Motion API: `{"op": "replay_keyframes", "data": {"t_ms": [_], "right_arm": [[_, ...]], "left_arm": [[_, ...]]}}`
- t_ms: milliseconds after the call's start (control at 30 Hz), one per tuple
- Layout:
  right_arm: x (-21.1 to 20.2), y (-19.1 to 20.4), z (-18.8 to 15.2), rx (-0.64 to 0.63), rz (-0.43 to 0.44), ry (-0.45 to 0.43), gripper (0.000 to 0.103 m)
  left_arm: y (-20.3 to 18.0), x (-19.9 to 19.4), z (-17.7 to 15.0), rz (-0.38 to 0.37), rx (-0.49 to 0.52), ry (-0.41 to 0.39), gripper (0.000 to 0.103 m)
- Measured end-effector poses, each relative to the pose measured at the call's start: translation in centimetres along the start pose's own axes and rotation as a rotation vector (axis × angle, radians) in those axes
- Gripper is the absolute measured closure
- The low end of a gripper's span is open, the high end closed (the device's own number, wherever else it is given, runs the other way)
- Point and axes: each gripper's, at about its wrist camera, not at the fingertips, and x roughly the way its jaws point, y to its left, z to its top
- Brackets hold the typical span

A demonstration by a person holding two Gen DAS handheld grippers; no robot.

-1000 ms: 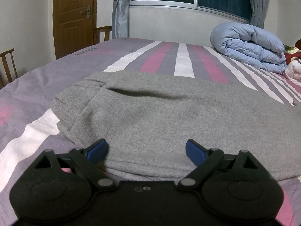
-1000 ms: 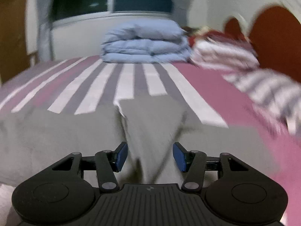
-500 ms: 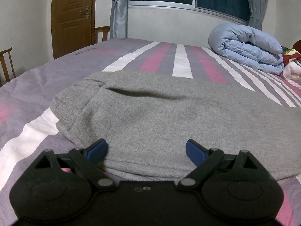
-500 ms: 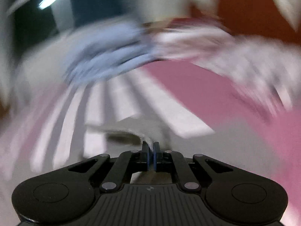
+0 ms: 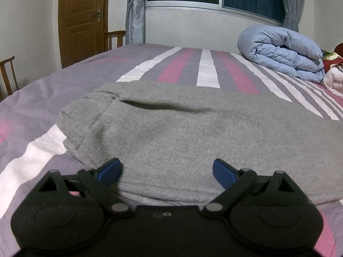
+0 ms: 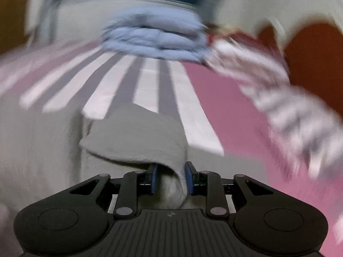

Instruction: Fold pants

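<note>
Grey fleece pants (image 5: 182, 132) lie flat across the striped bed, waistband end at the left. My left gripper (image 5: 167, 171) is open and empty, its blue pads low over the pants' near edge. In the blurred right wrist view, my right gripper (image 6: 170, 178) has its jaws partly apart with a fold of the pants leg (image 6: 137, 137) bunched between the blue pads; the cloth curls up and over in front of it.
A folded light blue duvet (image 5: 283, 51) lies at the back right of the bed (image 5: 38, 98), with pillows and a striped blanket (image 6: 289, 98) to its right. A brown door (image 5: 81, 19), wooden chairs and a curtained window stand beyond the bed.
My right gripper shut on the pants leg, then parted somewhat, and moved fast with the cloth lifted and curled. My left gripper stayed open and still.
</note>
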Motion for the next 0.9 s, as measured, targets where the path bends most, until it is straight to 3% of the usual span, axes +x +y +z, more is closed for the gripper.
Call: {"op": "replay_keyframes", "data": {"t_ms": [167,333,400,500,567,633,733,800,867,900], "right_arm": [[2.5,4.0,0.7,-0.373,-0.01,-0.017,0.075],[5.4,6.6,-1.2,-0.726,-0.062,-0.01,0.075],[6.5,6.1,-1.7,-0.777,-0.095,-0.013,0.075],[5.8,5.5,-2.6,-0.802,-0.069,-0.028,0.07],[5.4,5.4,-2.8,-0.797,-0.05,-0.006,0.063],[5.2,4.8,-3.0,-0.771,-0.049,0.01,0.062],[4.2,3.5,-1.7,-0.607,0.0,0.028,0.065],[3.7,2.9,-0.3,-0.534,0.009,0.017,0.098],[2.6,0.7,1.5,-0.307,0.049,-0.022,0.098],[2.0,-1.6,2.3,-0.116,0.09,-0.039,0.098]], "left_arm": [[0.0,0.0,0.0,-0.002,-0.002,0.001,0.017],[0.1,0.0,0.0,-0.001,-0.001,0.0,0.017],[0.1,0.0,0.0,-0.002,-0.001,0.0,0.017],[0.1,0.0,0.0,-0.001,-0.001,0.0,0.016],[0.0,0.0,0.0,-0.001,-0.001,0.0,0.016],[0.1,0.0,0.0,-0.002,-0.001,0.0,0.016],[0.1,0.0,0.0,-0.002,-0.001,0.0,0.016],[0.1,0.0,0.0,-0.002,-0.001,0.0,0.016],[0.1,0.0,0.0,-0.003,-0.003,0.0,0.016],[0.1,0.0,0.0,-0.002,-0.002,0.0,0.016]]}}
